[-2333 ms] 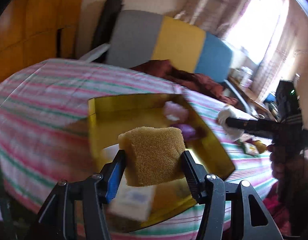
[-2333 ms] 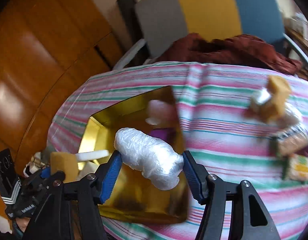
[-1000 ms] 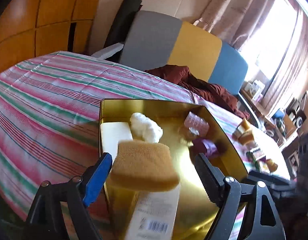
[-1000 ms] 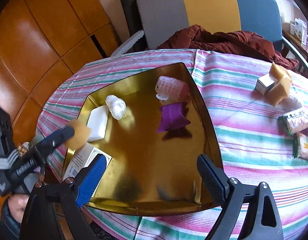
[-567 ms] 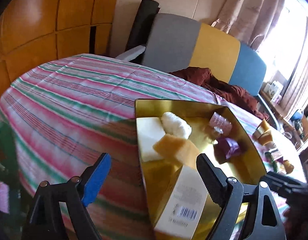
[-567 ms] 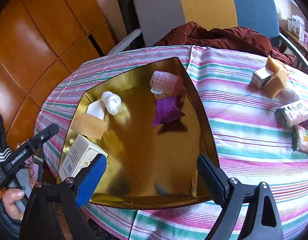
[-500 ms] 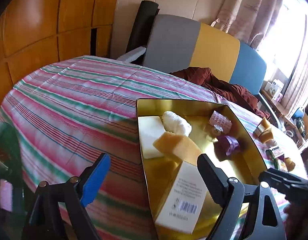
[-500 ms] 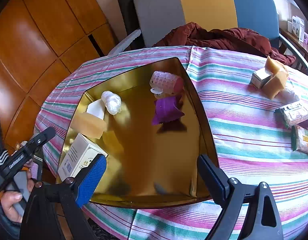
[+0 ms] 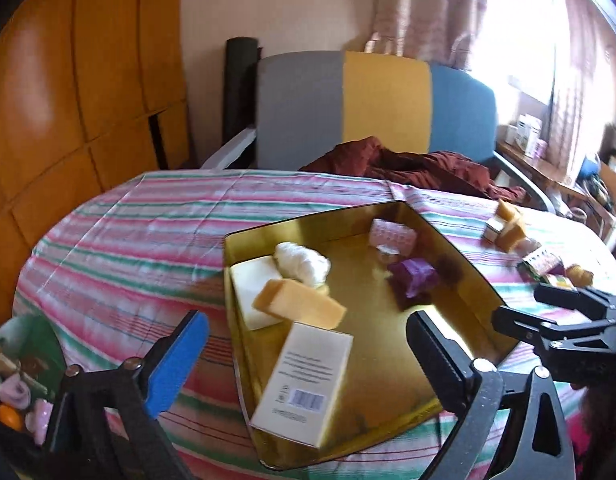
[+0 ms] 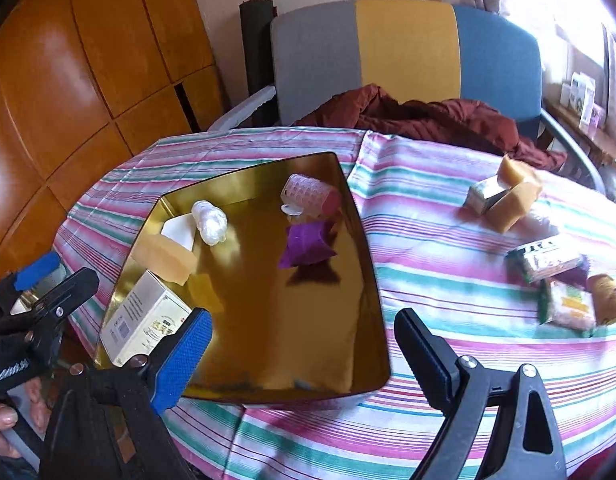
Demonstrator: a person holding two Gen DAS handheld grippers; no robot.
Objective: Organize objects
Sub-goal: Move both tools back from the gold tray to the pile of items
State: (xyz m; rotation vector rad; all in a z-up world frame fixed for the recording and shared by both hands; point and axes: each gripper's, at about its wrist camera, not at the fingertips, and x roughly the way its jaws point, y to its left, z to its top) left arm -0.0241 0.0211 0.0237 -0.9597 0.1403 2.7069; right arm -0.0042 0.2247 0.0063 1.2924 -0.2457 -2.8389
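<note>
Left hand-held gripper [image 9: 306,354] view only: green bin [image 9: 36,344]

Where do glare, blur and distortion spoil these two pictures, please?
Left wrist view: window blown out at upper right, white box motion-smeared. Right wrist view: gold tray mirrors its contents, wooden panels show sheen. Fisheye bends edges in both.

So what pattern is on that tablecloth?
The tablecloth has pink, green and white stripes, clearest in the right wrist view.
</note>
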